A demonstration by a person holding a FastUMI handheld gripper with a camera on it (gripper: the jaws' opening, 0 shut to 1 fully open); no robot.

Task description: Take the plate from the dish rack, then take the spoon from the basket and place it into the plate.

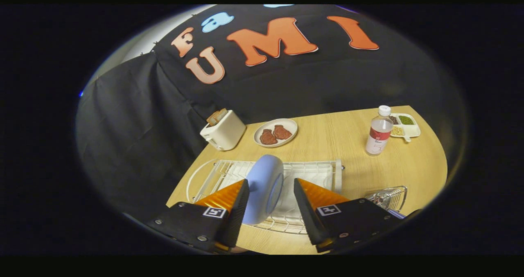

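Here, the worktop [327, 146] is being taken first: near its front edge the dish rack [311, 174] is holding the blue plate [264, 189] upright. The gripper [271, 191] is being held with jaws open, astride the plate; closing squarely, then lifting straight up, is being advised.

Wooden table [327, 146], toaster [223, 131], bottle [379, 133], rack [311, 174]

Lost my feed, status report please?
Gripper open, fingers straddling blue plate. Plate upright in dish rack, not yet gripped. Nothing blocking the lift.
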